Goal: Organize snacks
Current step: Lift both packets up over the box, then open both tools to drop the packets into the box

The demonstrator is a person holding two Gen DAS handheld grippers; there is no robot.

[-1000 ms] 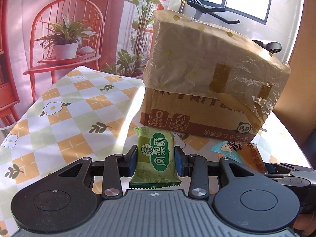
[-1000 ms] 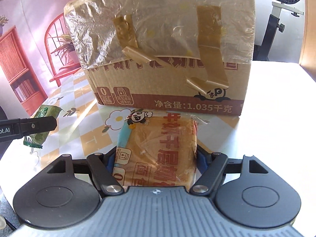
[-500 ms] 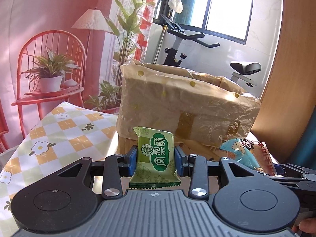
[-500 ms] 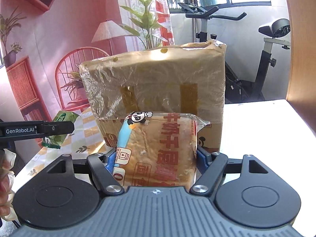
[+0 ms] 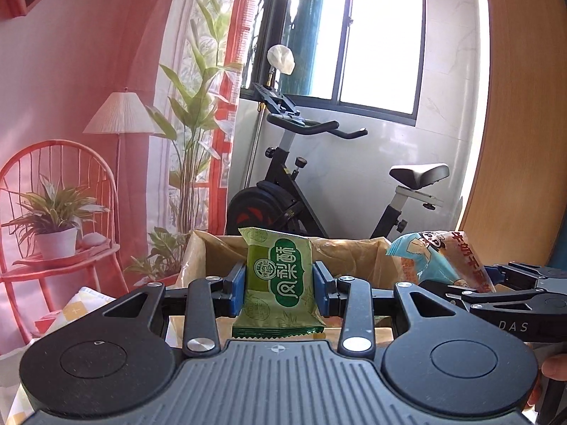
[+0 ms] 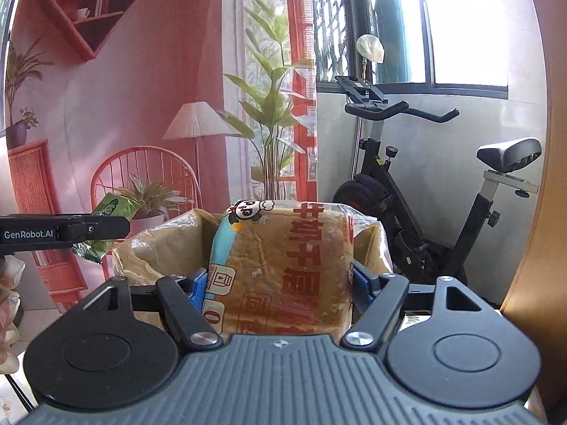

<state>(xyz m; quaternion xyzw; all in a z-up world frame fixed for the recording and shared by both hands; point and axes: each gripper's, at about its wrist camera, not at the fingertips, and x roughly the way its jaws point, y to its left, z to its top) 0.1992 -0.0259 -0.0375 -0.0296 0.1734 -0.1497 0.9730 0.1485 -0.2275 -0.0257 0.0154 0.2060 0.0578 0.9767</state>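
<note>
Both claws have climbed; box (image 5: 219, 258) rim now sits low centre. Left claw (image 5: 279, 285) pinches green pack (image 5: 280, 279), right claw (image 6: 280, 283) clamps bread bag (image 6: 283, 265). Carry each past the rim, then let go inside, I'd say.

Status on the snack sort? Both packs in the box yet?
Not yet. Done: both packs are picked up. In hand: the left tongs grip the green pastry pack, the right tongs grip the bread pack, both raised near the open rim of the cardboard box. Left: drop both inside. Box contents aren't visible.
</note>
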